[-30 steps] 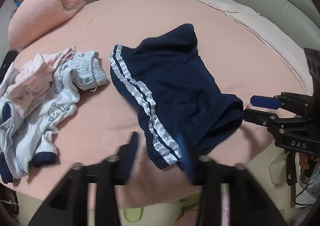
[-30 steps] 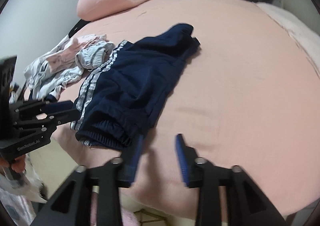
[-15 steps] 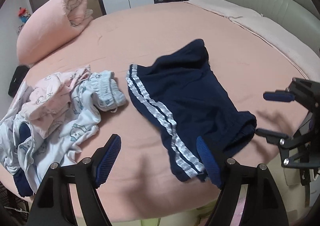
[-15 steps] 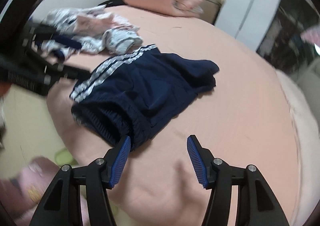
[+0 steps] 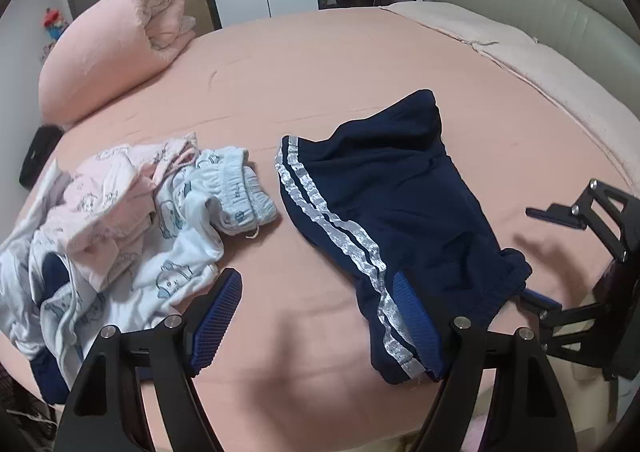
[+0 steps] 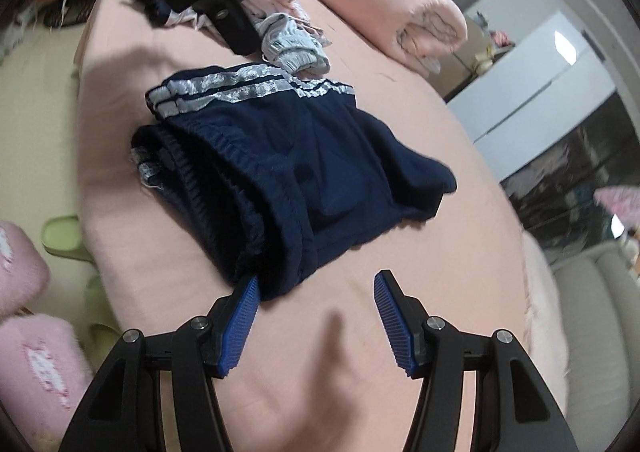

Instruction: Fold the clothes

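Both grippers' fingers are standing apart, gripping nothing: left gripper [image 5: 316, 326] is hovering with the navy shorts [image 5: 384, 212] under its right finger, right gripper [image 6: 316, 322] just short of their waistband

The left wrist view looks from the near edge of the bed [image 5: 320, 64] downward across it, close to the navy shorts [image 5: 384, 208], toward the wardrobe. The right wrist view looks from the other side of the shorts [image 6: 288, 164], tilted sideways, also close. Both views share the shorts, the pile of clothes [image 5: 120, 220] and the rolled pink blanket [image 6: 392, 8].
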Demonstrator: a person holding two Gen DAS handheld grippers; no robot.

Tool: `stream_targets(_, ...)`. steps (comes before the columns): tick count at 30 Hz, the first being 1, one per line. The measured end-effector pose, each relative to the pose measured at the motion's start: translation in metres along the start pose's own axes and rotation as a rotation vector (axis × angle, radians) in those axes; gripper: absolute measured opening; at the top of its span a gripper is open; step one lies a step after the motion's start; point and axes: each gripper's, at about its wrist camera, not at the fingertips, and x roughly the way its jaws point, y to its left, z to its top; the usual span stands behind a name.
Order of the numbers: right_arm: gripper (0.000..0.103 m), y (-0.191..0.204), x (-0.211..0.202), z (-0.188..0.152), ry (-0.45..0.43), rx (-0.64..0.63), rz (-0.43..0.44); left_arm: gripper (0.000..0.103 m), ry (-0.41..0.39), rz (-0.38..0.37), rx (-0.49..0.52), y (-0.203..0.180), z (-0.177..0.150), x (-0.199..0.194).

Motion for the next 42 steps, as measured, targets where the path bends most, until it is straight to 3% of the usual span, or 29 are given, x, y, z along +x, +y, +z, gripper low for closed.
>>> stream_targets(7,0.058,0.009,0.014,0.017,-0.046,-0.139,-0.060,0.077,-0.012,0.032,0.053,0.003,0.007,0.002)
stream_targets(11,0.058,0.031,0.013,0.012,-0.117,-0.331,-0.131,0.077,-0.020,0.065,0.101,0.004,0.005,0.001)
stream_targets(16,0.058,0.037,0.012,0.010,-0.169,-0.412,-0.135,0.078,-0.053,0.111,0.237,-0.001,-0.008,-0.002)
stream_targets(20,0.057,0.042,0.012,0.008,-0.206,-0.454,-0.136,0.086,-0.057,0.134,0.324,-0.010,-0.020,0.000)
stream_targets(21,0.054,0.042,0.012,0.007,-0.206,-0.452,-0.118,0.086,-0.056,0.139,0.335,-0.012,-0.022,0.001)
stream_targets(23,0.036,0.041,0.014,0.006,-0.197,-0.435,-0.070,0.086,-0.055,0.149,0.357,-0.016,-0.027,0.002)
stream_targets(26,0.017,0.047,0.013,0.001,-0.201,-0.429,-0.039,0.086,-0.066,0.147,0.381,-0.021,-0.031,-0.001)
stream_targets(29,0.014,0.051,0.013,0.003,-0.185,-0.439,-0.039,0.086,-0.088,0.146,0.407,-0.025,-0.036,-0.006)
stream_targets(34,0.010,0.017,0.011,0.017,-0.127,-0.210,0.131,0.093,-0.152,0.106,0.397,-0.031,-0.040,-0.014)
stream_targets(39,0.010,-0.011,0.014,0.025,-0.091,-0.017,0.268,0.094,-0.166,-0.015,0.348,-0.044,-0.048,-0.014)
stream_targets(42,0.010,-0.014,0.019,0.026,-0.074,0.047,0.308,0.094,-0.176,-0.007,0.368,-0.060,-0.058,-0.013)
